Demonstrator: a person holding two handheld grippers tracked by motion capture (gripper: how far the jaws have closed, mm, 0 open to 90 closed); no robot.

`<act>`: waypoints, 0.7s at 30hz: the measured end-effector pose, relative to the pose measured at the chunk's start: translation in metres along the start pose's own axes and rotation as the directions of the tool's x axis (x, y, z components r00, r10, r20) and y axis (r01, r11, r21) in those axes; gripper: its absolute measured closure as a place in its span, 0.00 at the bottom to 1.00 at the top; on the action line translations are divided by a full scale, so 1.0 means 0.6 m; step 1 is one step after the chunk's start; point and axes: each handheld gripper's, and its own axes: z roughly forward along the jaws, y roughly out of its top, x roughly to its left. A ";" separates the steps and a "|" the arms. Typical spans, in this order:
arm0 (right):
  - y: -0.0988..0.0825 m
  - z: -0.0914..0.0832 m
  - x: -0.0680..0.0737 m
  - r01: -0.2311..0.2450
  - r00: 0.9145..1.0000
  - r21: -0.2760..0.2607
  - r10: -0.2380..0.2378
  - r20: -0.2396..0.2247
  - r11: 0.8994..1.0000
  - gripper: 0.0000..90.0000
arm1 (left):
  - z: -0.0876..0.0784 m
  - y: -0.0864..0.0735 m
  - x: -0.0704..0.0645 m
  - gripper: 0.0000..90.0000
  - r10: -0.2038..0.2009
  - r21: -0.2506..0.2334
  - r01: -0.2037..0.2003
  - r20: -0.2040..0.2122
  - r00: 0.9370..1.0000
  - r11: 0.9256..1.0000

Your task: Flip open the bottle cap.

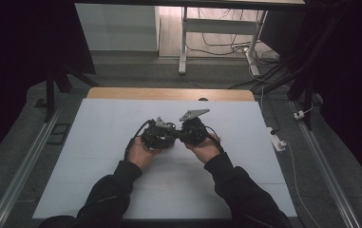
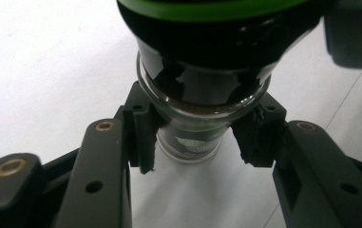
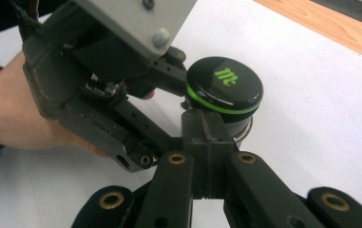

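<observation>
Left gripper [image 2: 195, 137] fingers clamping glass jar [image 2: 193, 137], right gripper [image 3: 206, 142] fingers pressed together

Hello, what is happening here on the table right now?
A person holds a gripper in each hand over a white table. The left gripper is clamped on the glass body of a small jar with dark contents. The jar has a black lid with a green ring. The right gripper has its jaws shut together just beside the lid, gripping nothing.

I see a lab-like recording room: white-topped wooden table [image 1: 121, 118], loose cables on grey floor [image 1: 226, 50], black curtains [image 1: 22, 47].
</observation>
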 end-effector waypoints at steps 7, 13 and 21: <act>0.004 -0.003 -0.004 -0.006 1.000 -0.018 0.006 0.008 1.000 1.00 | 0.000 0.000 0.000 0.60 -0.002 -0.001 0.002 0.000 1.000 1.000; 0.008 -0.004 -0.006 -0.003 1.000 -0.029 0.003 0.013 1.000 1.00 | 0.000 0.000 0.000 0.60 0.002 0.001 -0.002 0.000 1.000 1.000; 0.014 -0.005 -0.010 -0.003 1.000 -0.042 0.004 0.015 0.999 1.00 | 0.000 0.000 0.000 0.60 0.008 0.006 -0.008 0.000 1.000 1.000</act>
